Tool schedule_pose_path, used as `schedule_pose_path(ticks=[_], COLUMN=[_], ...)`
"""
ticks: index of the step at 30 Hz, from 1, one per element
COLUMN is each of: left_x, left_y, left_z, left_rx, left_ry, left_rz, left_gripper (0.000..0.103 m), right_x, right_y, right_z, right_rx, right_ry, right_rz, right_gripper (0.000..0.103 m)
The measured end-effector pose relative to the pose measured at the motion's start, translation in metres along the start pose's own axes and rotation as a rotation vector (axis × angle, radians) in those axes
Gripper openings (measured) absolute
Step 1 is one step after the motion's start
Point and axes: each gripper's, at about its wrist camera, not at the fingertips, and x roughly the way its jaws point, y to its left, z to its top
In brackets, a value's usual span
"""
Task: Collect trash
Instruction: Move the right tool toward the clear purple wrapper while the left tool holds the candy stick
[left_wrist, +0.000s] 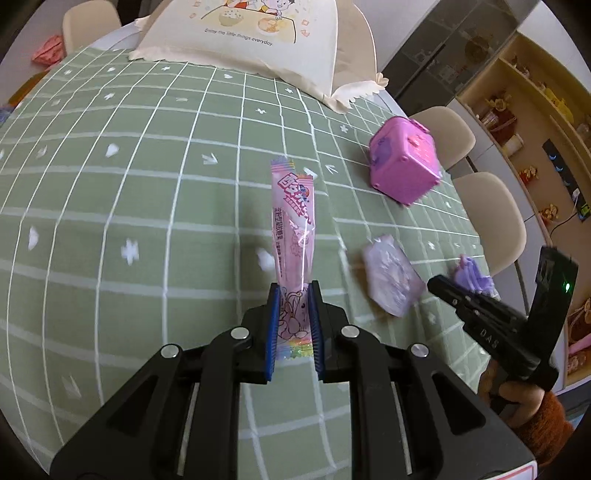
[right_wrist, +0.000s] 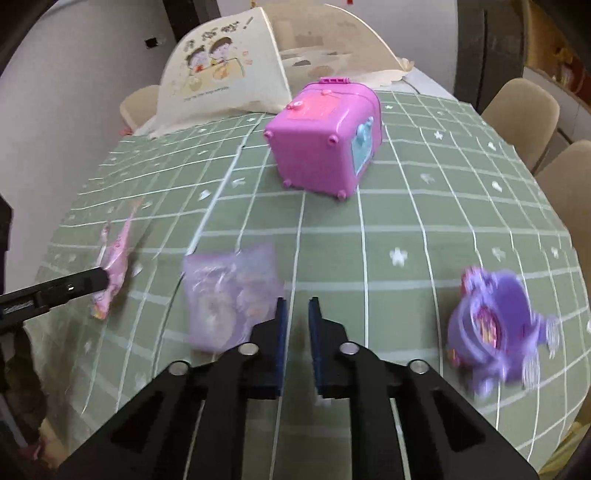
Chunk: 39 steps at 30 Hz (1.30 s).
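Both the left gripper and right gripper are black with blue finger pads and silver screws.

Right claw slightly parted, apparently empty, beside blurred purple wrapper.

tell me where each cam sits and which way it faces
Left wrist: on the left tongs, facing along the table at the pink wrapper they grip; the right tongs and a hand show at right.
Right wrist: on the right tongs, facing the pink box; left tongs at left.
Shared: wrapper, box, purple packet, food cover.
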Motion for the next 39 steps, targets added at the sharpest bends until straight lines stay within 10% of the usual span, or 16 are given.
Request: schedule_pose_path(ticks=[8,12,19,23,26,31,35,39], left_x=[-0.031,-0.04,-0.044,-0.039,-0.034,-0.027,-0.024,-0.027], left_y=[-0.007,-0.001,0.025,0.039,0.047,0.048,0.043,0.026], left_z=[-0.03,-0.036,-0.04,-0.04,-0.04,-0.038,-0.036,-0.036], left_rx=[-0.054,-0.058,-0.099,-0.129,-0.145,-0.14,-0.131,-0.101], left_ry=[-0.035,-0.034,-0.024,-0.015,-0.006,0.006,0.011,0.004], left_rz=[0.044,0.07,0.091,0.093,0.088,0.068,0.057,0.04], left_gripper=[0.013,0.013,0.014,0.014,0.014,0.014,0.014,0.014], right_x=[-0.002,0.013,0.031,0.04,0.042,0.038,0.016,-0.003], right_y=[-0.009,-0.014,0.013,0.027,0.044,0.069,0.071,0.06], right_z=[-0.015,-0.015,0.009,0.016,0.014,-0.001,-0.002,-0.004], right_rx=[0.065,0.151,0.042,0.001,-0.066,-0.282,-0.28,-0.26], right_ry=[0.037,0.064,0.034,0.015,0.021,-0.005,-0.039,-0.045], right_rz=[0.131,0.204,0.133,0.176,0.098,-0.009,0.023,0.037], right_gripper=[0.014,0.033,0.036,0.074,0.076,0.058,0.012,0.009])
